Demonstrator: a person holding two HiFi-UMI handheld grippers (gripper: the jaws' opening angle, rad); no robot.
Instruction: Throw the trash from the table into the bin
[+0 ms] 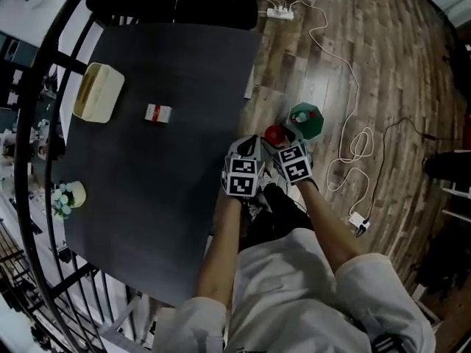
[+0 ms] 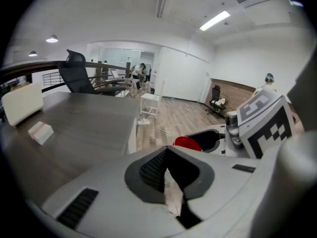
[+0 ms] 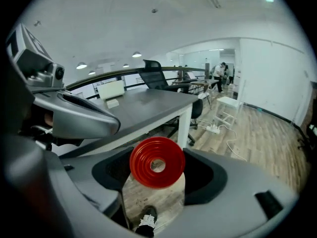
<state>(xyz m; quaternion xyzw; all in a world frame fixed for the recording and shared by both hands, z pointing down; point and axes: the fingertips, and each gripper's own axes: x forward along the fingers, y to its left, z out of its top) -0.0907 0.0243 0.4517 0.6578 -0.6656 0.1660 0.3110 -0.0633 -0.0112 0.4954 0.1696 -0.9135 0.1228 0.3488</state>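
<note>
- Left gripper (image 2: pixel 171 177): jaws pressed together, pinching a thin whitish crumpled scrap (image 2: pixel 174 198) that hangs down between the pads.
- Right gripper (image 3: pixel 158 175): jaws set wide and clamped on a red ribbed round item (image 3: pixel 157 161) with a hole in its middle. Wood floor shows below it, and so does the person's black shoe (image 3: pixel 146 217).
- Head view: both grippers sit side by side, nearly touching, just off the right edge of the dark table (image 1: pixel 176 197) and over the floor. The red item is at the right one's tip.
- Green bin (image 1: pixel 305 120) stands on the floor just past the red item, close to the table corner. It has small white and red bits inside.
- On the table, well apart from the grippers, there is a small white-and-red carton (image 1: pixel 157 113). A cream box (image 1: pixel 98 92) sits beyond it toward the far edge, and a small flower pot (image 1: pixel 66 195) is at the left edge.
- Farther off, a white cable (image 1: pixel 346 87) loops over the floor to a power strip (image 1: pixel 280 11).
- Black chairs (image 1: pixel 217 2) are at the table's far end.
</note>
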